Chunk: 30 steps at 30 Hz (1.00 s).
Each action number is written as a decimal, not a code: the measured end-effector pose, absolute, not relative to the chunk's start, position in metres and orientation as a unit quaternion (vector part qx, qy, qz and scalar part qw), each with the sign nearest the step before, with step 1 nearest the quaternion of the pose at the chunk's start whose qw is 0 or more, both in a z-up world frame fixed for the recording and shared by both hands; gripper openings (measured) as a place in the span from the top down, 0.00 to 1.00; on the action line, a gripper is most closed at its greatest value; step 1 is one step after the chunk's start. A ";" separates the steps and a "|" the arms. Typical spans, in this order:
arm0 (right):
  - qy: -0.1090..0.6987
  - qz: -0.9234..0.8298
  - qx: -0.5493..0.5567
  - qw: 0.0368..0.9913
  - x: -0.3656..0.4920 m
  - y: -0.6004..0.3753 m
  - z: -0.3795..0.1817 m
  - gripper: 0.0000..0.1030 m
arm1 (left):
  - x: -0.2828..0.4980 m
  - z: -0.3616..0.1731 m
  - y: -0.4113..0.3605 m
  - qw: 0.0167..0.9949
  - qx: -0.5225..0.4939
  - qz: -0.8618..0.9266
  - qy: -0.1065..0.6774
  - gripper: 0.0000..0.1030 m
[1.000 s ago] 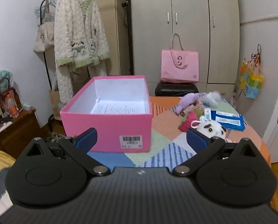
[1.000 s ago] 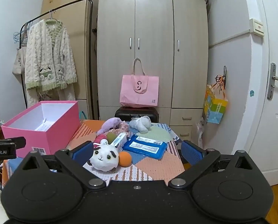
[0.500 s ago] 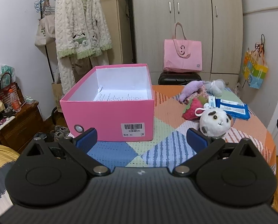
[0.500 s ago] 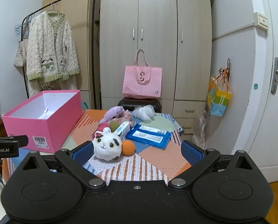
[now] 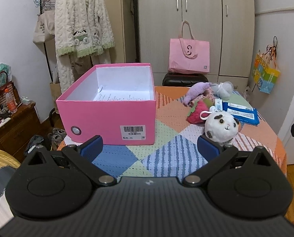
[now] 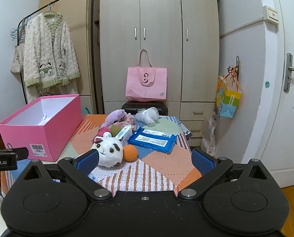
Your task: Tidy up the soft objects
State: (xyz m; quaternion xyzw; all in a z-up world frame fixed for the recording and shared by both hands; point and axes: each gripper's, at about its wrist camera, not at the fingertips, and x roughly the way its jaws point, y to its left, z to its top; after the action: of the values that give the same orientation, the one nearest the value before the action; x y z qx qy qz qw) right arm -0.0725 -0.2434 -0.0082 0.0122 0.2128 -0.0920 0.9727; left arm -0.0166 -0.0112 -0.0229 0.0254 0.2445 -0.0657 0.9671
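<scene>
An open pink box [image 5: 107, 116] [image 6: 38, 134] with paper inside stands on the left of the patchwork table. To its right lie a white round plush [image 5: 222, 127] [image 6: 108, 151], a strawberry plush [image 5: 198, 112], a purple plush [image 5: 197, 91] [image 6: 114, 116], a grey plush [image 5: 224, 88] [image 6: 147, 116] and an orange ball [image 6: 130, 153]. My left gripper [image 5: 149, 148] hovers open above the table's near edge, in front of the box. My right gripper [image 6: 145, 159] is open too, with the white plush just past its left finger.
A blue wipes pack [image 6: 152, 140] [image 5: 239, 112] and a small white carton [image 6: 124, 134] lie among the toys. Behind the table are a black case with a pink bag [image 6: 146, 85], a wardrobe, and a clothes rack [image 5: 81, 19]. A door [image 6: 289, 98] stands right.
Both grippers have come closer to the table and lower, so the box and the white plush now look larger and nearer. Neither gripper has changed its opening.
</scene>
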 end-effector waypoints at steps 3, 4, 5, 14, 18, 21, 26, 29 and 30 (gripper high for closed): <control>0.213 -0.091 0.011 0.973 -0.073 -0.244 -0.009 0.01 | -0.018 -0.024 -0.011 0.968 0.023 -0.064 0.243 0.00; 0.213 -0.092 0.011 0.973 -0.072 -0.244 -0.010 0.01 | -0.019 -0.024 -0.011 0.968 0.023 -0.064 0.242 0.00; 0.214 -0.094 0.011 0.972 -0.072 -0.244 -0.010 0.01 | -0.019 -0.024 -0.011 0.968 0.023 -0.064 0.243 0.00; 0.211 -0.094 0.003 0.973 -0.075 -0.243 -0.011 0.01 | -0.017 -0.034 -0.016 0.964 0.044 -0.065 0.254 0.00; 0.202 -0.085 -0.011 0.976 -0.079 -0.238 -0.013 0.01 | -0.017 -0.039 -0.021 0.963 0.057 -0.066 0.253 0.00; 0.195 -0.084 -0.025 0.977 -0.081 -0.233 -0.014 0.01 | -0.017 -0.041 -0.023 0.964 0.059 -0.069 0.248 0.00; 0.195 -0.087 -0.043 0.976 -0.081 -0.228 -0.018 0.01 | -0.017 -0.042 -0.021 0.968 0.049 -0.076 0.235 0.00; 0.198 -0.084 -0.041 0.976 -0.079 -0.228 -0.019 0.01 | -0.018 -0.044 -0.020 0.972 0.049 -0.072 0.219 0.00; 0.199 -0.083 -0.041 0.976 -0.079 -0.228 -0.019 0.01 | -0.019 -0.045 -0.020 0.973 0.050 -0.069 0.213 0.00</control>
State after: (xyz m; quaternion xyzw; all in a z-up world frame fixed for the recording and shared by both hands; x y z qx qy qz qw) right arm -0.0790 -0.2275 -0.0195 -0.0408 0.1990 -0.0833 0.9756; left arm -0.0190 -0.0199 -0.0446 0.0499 0.2132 -0.0692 0.9733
